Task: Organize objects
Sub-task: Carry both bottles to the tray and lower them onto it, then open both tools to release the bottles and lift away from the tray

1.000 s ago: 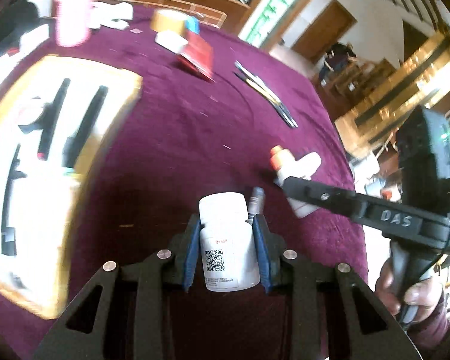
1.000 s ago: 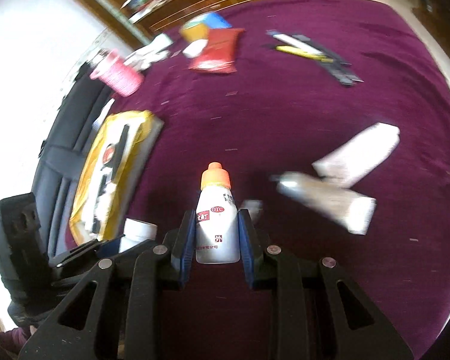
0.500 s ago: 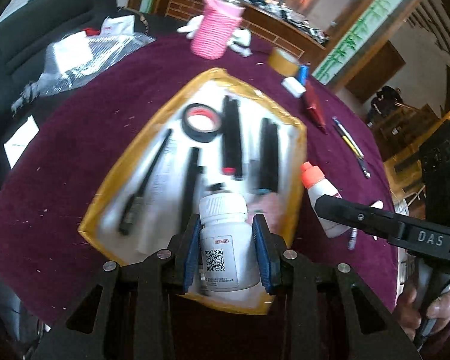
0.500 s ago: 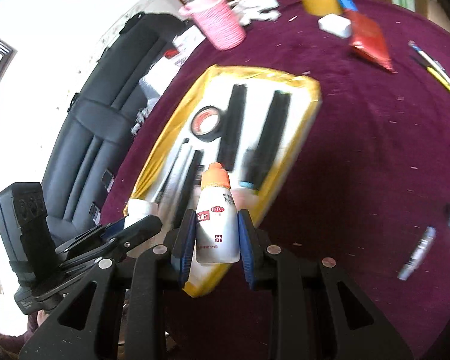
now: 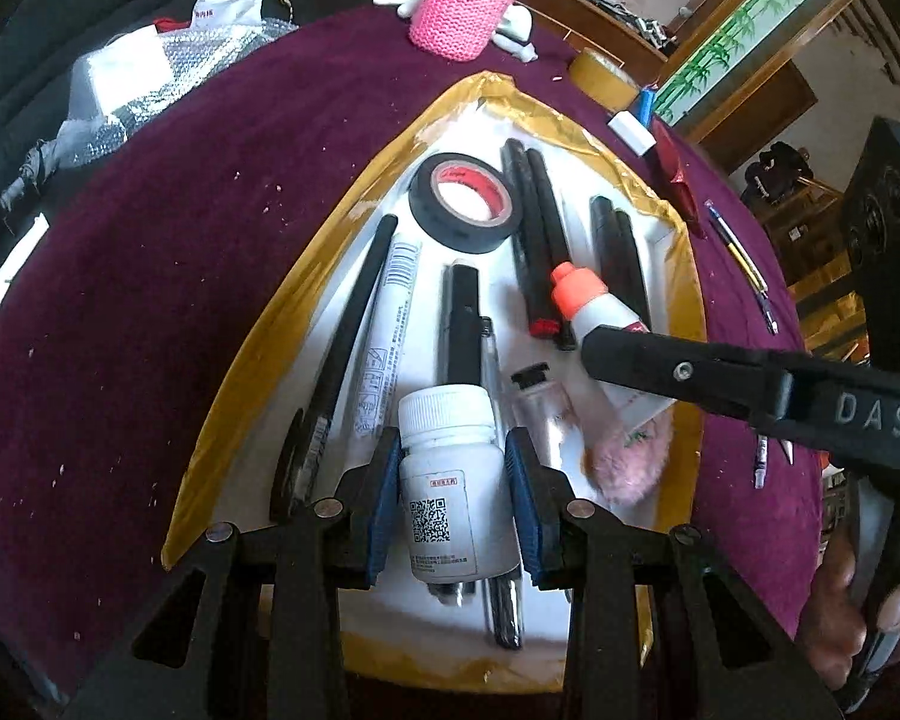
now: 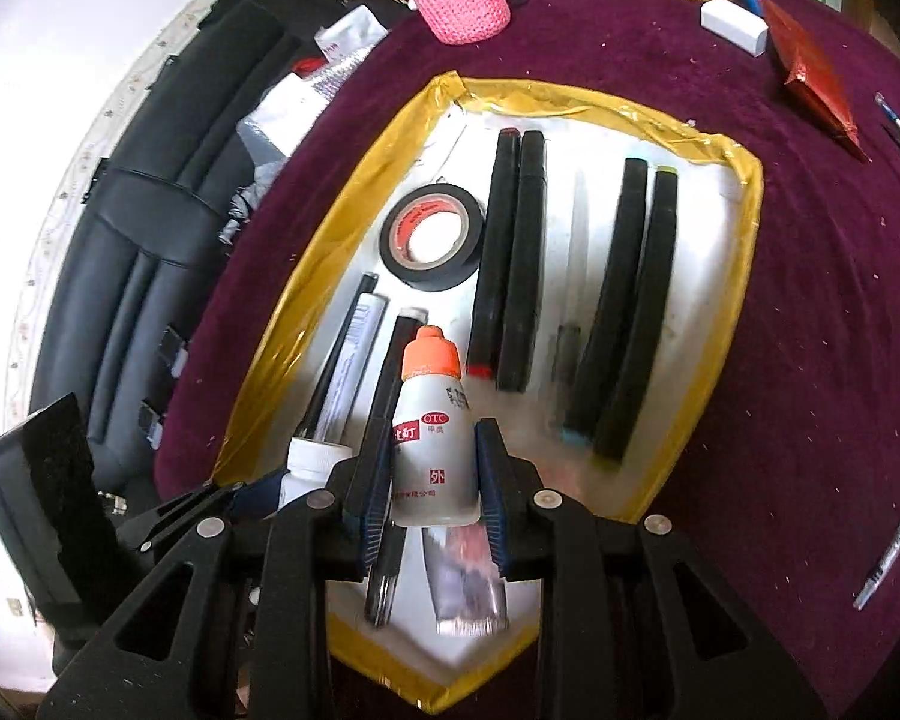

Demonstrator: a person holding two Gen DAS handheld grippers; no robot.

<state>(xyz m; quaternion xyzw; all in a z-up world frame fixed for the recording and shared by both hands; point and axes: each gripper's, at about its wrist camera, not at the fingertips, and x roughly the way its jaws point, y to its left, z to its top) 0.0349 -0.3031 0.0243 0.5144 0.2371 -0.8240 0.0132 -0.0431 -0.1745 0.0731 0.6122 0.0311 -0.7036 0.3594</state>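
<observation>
My left gripper (image 5: 453, 468) is shut on a white pill bottle (image 5: 456, 510) with a QR label, held upright over the near end of the yellow-rimmed white tray (image 5: 258, 324). My right gripper (image 6: 432, 468) is shut on a white dropper bottle (image 6: 429, 420) with an orange cap, over the same tray (image 6: 744, 240). In the left wrist view that dropper bottle (image 5: 591, 303) shows beside the right gripper's finger (image 5: 690, 372). The tray holds a black tape roll (image 5: 462, 204), black markers (image 5: 537, 240), pens, a small vial (image 5: 540, 408) and a pink fluffy piece (image 5: 630, 462).
On the purple cloth beyond the tray stand a pink knitted cup (image 5: 468, 0), a yellow tape roll (image 5: 603, 78), a white eraser (image 5: 630, 132), a red packet (image 5: 672, 168) and pens (image 5: 744, 264). Bubble wrap (image 5: 150, 78) and a black chair (image 6: 150, 240) lie left.
Both grippers have swung from the bare purple cloth to over the tray, each still carrying its bottle, and have come a little lower. Neither grip has changed.
</observation>
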